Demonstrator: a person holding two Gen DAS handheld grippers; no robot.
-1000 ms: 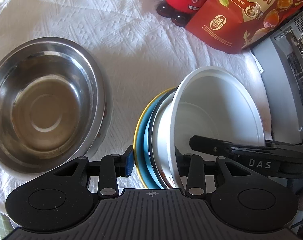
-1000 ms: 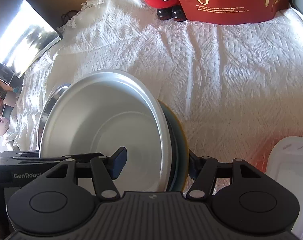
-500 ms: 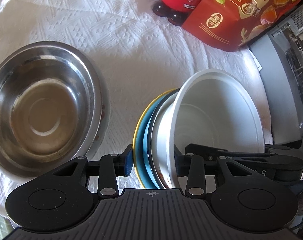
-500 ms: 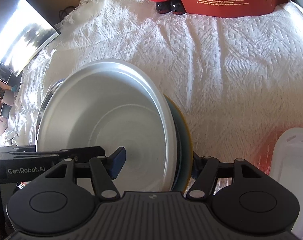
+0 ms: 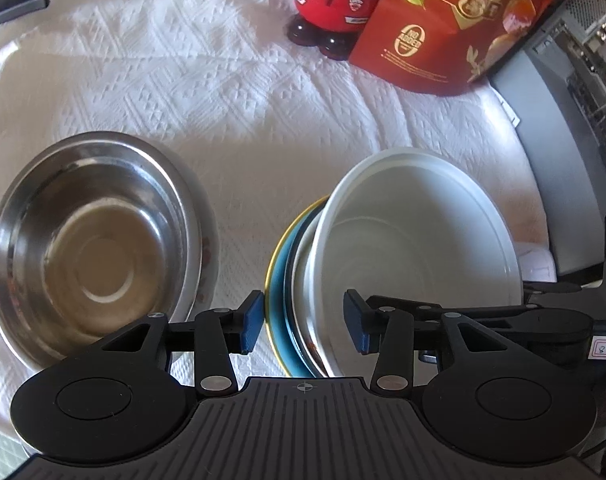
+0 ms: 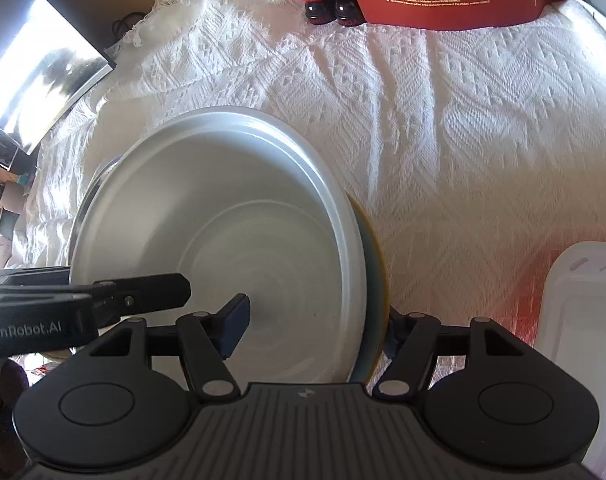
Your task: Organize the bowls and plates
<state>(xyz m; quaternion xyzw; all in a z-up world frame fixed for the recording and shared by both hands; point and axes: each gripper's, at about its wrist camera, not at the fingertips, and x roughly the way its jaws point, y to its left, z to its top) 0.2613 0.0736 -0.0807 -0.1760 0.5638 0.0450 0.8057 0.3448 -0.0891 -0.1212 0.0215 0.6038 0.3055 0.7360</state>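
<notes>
A stack of dishes stands on the white cloth: a white bowl (image 5: 415, 248) (image 6: 223, 220) on top, a steel dish and a dark one under it, and a blue plate with a yellow rim (image 5: 277, 280) (image 6: 381, 280) below. My left gripper (image 5: 303, 320) straddles the stack's near left rim. Its jaws are opening, and the right pad stands off the bowl's inner wall. My right gripper (image 6: 313, 328) straddles the opposite rim, one pad inside the bowl, the other finger behind the yellow rim. Its jaws are opening too. A large steel bowl (image 5: 91, 248) sits left of the stack.
A red Waka bottle (image 5: 335, 0) and a red snack bag (image 5: 455, 20) stand at the back. A grey computer case (image 5: 563, 120) borders the cloth on the right. A white plastic box (image 6: 583, 320) lies near my right gripper. A dark screen (image 6: 35, 80) is at the left.
My left gripper's jaws have widened around the stack's rim and the hand has rolled a little. The right gripper's jaws have parted slightly. The stack stays where it was.
</notes>
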